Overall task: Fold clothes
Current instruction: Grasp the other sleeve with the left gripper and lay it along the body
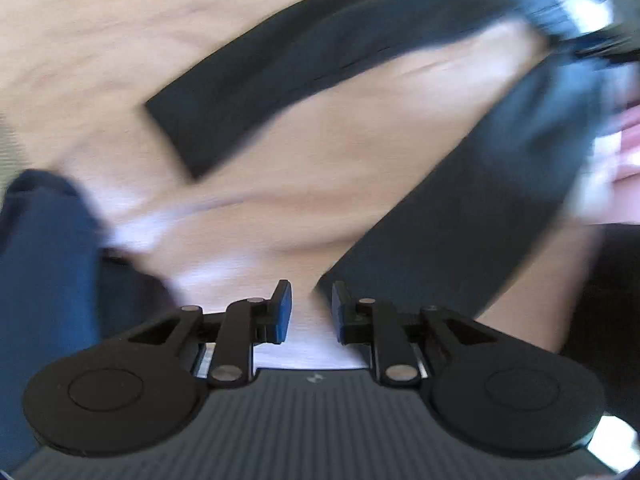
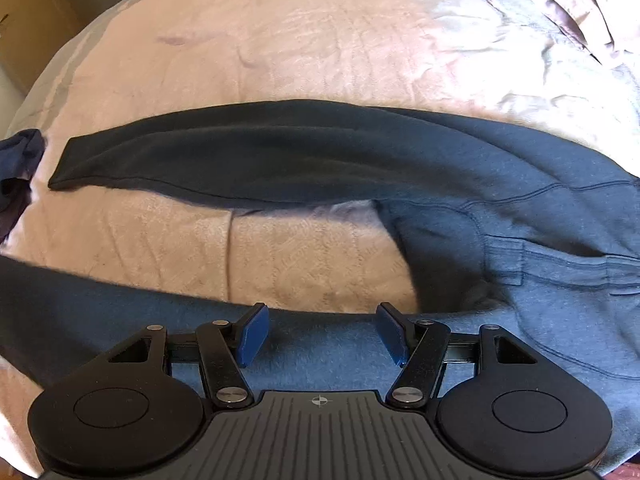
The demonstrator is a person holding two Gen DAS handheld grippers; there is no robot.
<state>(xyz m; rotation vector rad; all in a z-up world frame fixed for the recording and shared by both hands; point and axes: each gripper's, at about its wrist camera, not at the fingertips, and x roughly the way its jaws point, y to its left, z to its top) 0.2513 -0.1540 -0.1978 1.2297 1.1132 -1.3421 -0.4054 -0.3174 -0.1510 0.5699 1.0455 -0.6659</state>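
The trousers (image 2: 400, 168) lie spread on the bed (image 2: 320, 40), a pale quilted cover. In the right wrist view the waist sits at the right, and the two legs run leftward and fork apart. The far leg ends in a cuff (image 2: 64, 168) at the left; the near leg passes directly under the right gripper. Bare cover shows between the legs. So the legs lie apart and unfolded; whether this is a garment laid out for folding or one opened again cannot be settled here.

Handling, as a judgement: the cloth looks like thick fleece knit. It is soft, limp and fairly light, with no stiffness to hold a shape. It will drape and sag from any pinch point and drag on the cover. The matte surface should grip well against the pads. Best holds are the doubled edges: cuff, waistband or side seam.

The right gripper (image 2: 318, 334) has its jaws wide apart. It holds nothing, with near-leg cloth seen between the pads; contact cannot be confirmed.

The left gripper (image 1: 311, 312) has its jaws apart by a narrow gap, with nothing between them. It sits over bare cover between the legs, and the near leg's edge lies just right of the right pad. This view is blurred. A second dark blue garment (image 1: 40, 260) lies at the left.
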